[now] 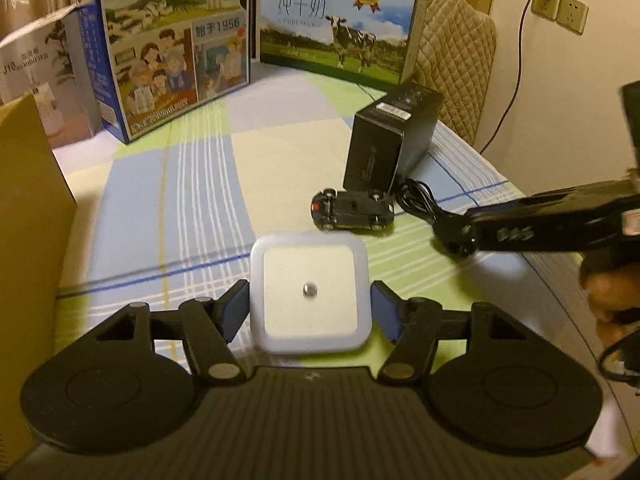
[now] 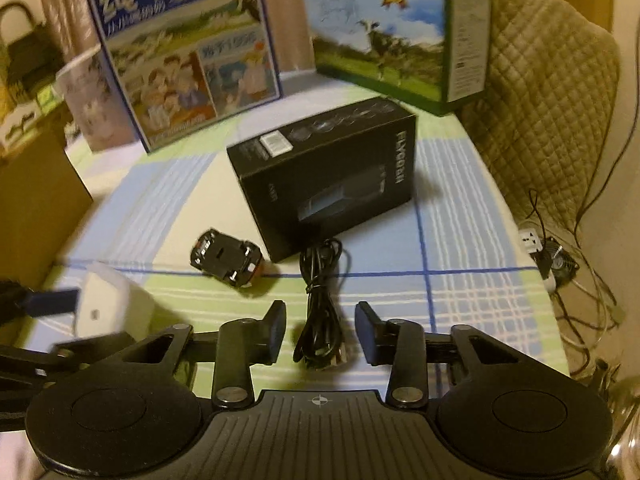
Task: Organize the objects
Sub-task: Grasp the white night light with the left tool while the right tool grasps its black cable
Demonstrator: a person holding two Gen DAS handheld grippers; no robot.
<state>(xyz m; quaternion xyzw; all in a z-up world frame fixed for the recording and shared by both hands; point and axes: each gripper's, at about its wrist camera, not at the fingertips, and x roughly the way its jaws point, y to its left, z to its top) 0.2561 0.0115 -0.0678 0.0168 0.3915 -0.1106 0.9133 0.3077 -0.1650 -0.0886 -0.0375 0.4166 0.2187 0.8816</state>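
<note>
The left claw (image 1: 310, 310) has a white square night light (image 1: 308, 294) between its two blue pads. The left pad touches the light's side. The right pad sits just beside it, and the blur makes it hard to tell if that one touches. So the claw is about half open, with the light filling the space between its fingers.

The right claw (image 2: 320, 330) is over the near end of a bundled black cable (image 2: 320, 300) that lies on the checked cloth (image 2: 460, 200). Its pads stand on each side of the cable with a gap showing, so it holds nothing.

A small black toy car (image 2: 228, 260) lies upside down just left of the cable, wheels up. A black box (image 2: 328, 172) stands just behind both. Two big milk cartons (image 2: 184, 52) stand at the far end of the table.

In the right claw's view the night light is only a white blur at the left edge
</note>
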